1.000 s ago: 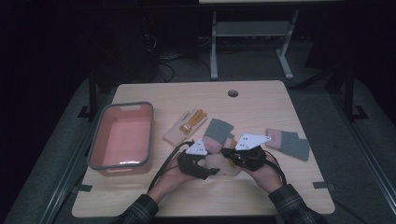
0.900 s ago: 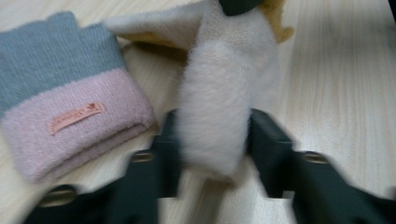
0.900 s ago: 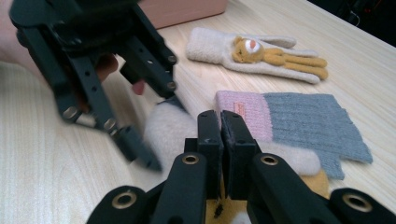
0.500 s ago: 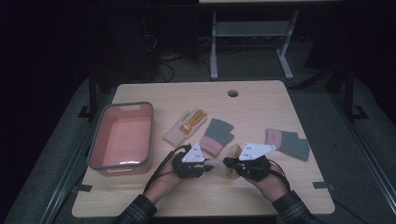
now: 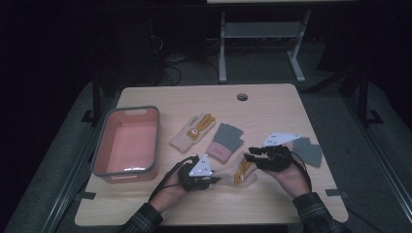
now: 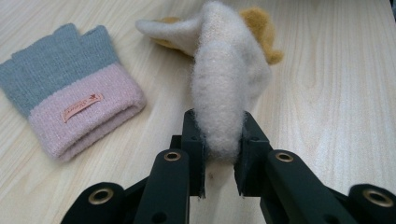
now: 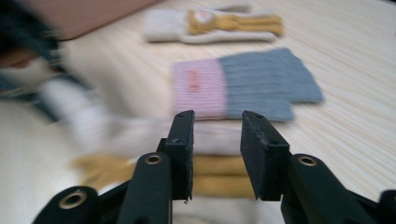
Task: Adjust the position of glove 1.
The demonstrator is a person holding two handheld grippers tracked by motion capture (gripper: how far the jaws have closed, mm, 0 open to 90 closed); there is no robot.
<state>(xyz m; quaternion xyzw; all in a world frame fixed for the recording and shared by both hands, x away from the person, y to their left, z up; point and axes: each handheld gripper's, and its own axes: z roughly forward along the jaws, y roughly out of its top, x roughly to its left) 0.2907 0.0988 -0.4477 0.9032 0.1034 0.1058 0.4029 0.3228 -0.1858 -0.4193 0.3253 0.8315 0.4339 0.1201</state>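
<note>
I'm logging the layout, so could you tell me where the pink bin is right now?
In the high view the pink bin sits at the table's left side, left of the cream glove and beyond the left gripper.

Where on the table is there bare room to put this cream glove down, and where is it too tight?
Bare wood runs along the far edge around the round hole, and along the near edge in front of both hands. The pink bin is also empty. It is crowded mid-table: cream glove, grey-pink glove, the held glove and the grey glove by the right gripper.
</note>
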